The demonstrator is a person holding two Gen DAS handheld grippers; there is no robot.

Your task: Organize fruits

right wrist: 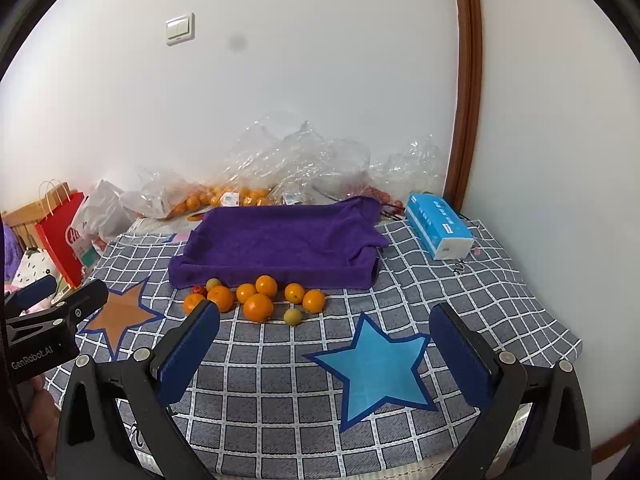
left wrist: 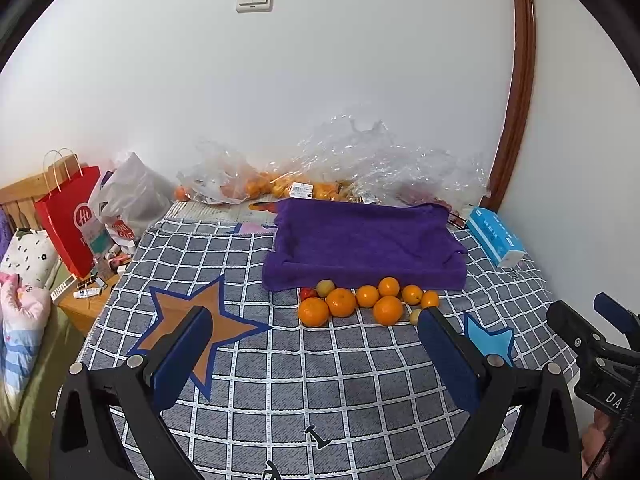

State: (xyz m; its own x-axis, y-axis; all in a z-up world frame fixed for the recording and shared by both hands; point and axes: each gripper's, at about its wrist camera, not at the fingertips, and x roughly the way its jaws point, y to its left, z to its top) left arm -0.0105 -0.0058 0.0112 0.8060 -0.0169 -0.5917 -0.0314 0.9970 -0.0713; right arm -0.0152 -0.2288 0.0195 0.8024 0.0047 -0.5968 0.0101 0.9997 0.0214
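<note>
Two handheld grippers hover above a bed spread with a grey checked cover (right wrist: 280, 380), both with jaws spread wide and nothing between the blue pads. The left gripper (left wrist: 316, 336) hangs over the cover's near left part, beside an orange star patch (left wrist: 192, 312); the right gripper (right wrist: 324, 332) hangs over a blue star patch (right wrist: 376, 368) toward the near right.

Farther back, at mid-cover, a cluster of oranges (right wrist: 258, 307) lies loose on the fabric, pressed close together, along the near edge of a tray draped in a purple towel (right wrist: 280, 240). Two small yellow-green fruits mix in with them, one (right wrist: 293, 316) at the cluster's near side and another (right wrist: 214, 283) against the towel at the left, next to a small red fruit (right wrist: 199, 290). Nothing lies on the towel's sunken middle.

Along the far edge, against the white wall, crumpled clear plastic bags (right wrist: 304, 160) hold more oranges. A blue tissue pack (right wrist: 438, 226) rests near the far right corner. Off the left edge stands a red paper bag (left wrist: 68, 220).
</note>
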